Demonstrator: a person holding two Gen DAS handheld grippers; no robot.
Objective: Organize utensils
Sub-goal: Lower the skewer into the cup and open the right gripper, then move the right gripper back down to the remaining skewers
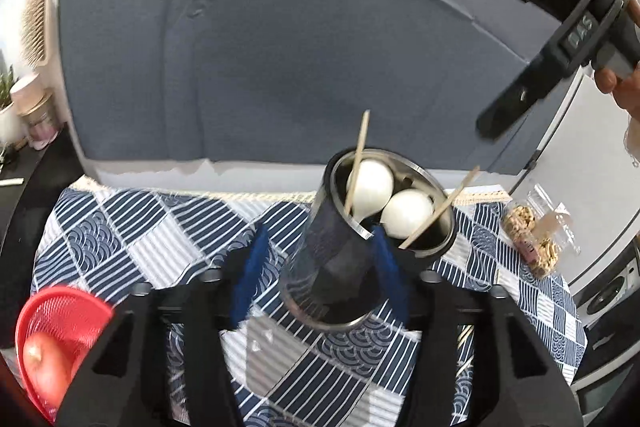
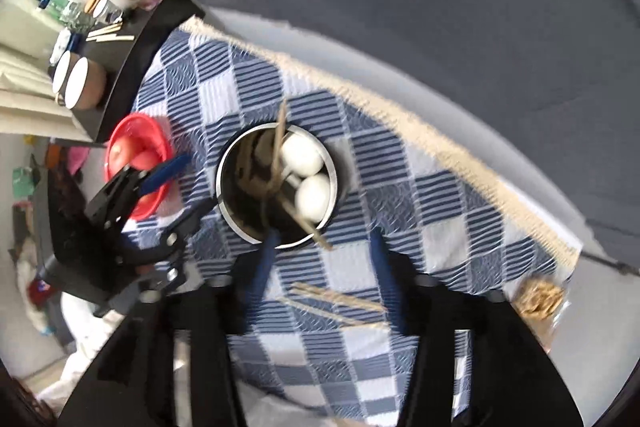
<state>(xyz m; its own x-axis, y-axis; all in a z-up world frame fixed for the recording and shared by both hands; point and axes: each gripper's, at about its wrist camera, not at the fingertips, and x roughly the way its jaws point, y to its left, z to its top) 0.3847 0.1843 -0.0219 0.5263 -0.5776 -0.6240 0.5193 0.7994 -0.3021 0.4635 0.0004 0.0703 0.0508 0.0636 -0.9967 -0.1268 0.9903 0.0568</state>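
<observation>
A steel utensil holder stands on the checked cloth, with two white spoons and wooden chopsticks in it. My left gripper is open, its blue fingers on either side of the holder, apart from it. In the right wrist view the holder sits just ahead of my open, empty right gripper. A pair of loose chopsticks lies on the cloth between the right fingers. The left gripper also shows in the right wrist view, left of the holder.
A red mesh basket with an apple sits at the cloth's left; it also shows in the right wrist view. A clear snack bag lies at the right edge. A grey sofa is behind the table. The right gripper body hangs upper right.
</observation>
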